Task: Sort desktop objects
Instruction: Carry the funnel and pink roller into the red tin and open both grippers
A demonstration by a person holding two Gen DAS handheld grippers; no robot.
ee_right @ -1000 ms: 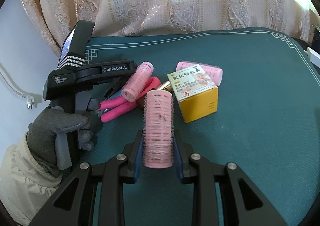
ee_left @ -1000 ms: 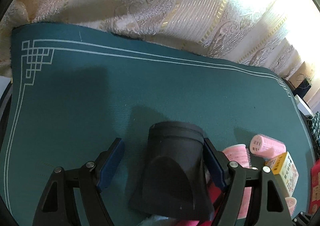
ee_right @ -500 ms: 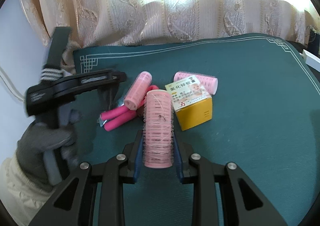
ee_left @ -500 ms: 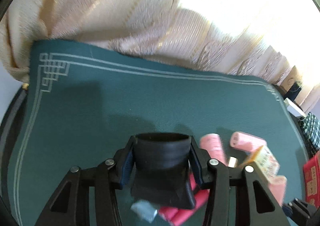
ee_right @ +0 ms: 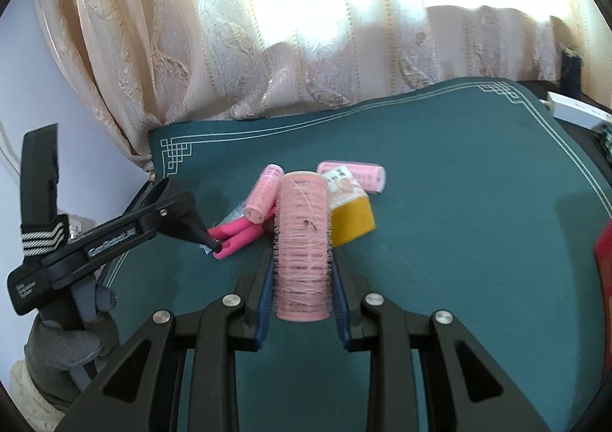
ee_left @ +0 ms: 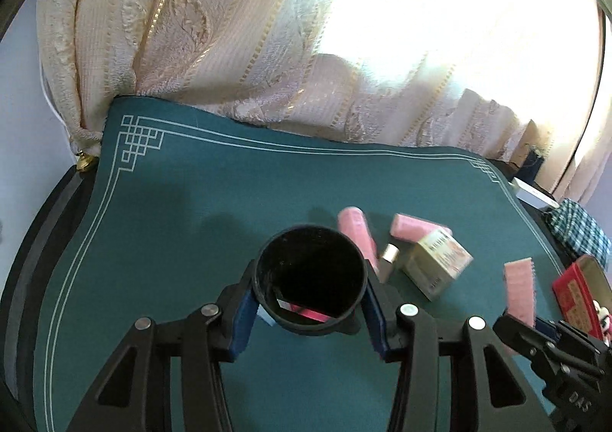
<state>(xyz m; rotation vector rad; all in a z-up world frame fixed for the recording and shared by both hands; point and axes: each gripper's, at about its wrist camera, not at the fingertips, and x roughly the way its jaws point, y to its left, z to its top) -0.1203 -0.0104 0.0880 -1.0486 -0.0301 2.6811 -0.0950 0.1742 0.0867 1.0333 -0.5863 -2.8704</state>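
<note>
Black cup, frame centre, clamped in the left claw, mouth open toward the camera, likely ready to receive. Right claw clamps a pink roller upright above the tabletop, likely bound for the cup.

The left gripper has its two blue-padded fingers pressed against opposite sides of a black cup, whose open mouth faces the camera. In the right wrist view this same gripper reaches in from the left, tilted downward, and is held by a grey-gloved hand with a pale sleeve at the wrist. The right gripper points forward over the surface, its fingers closed on a pink hair roller standing lengthwise between them. In the left wrist view its black body shows at the lower right.
</note>
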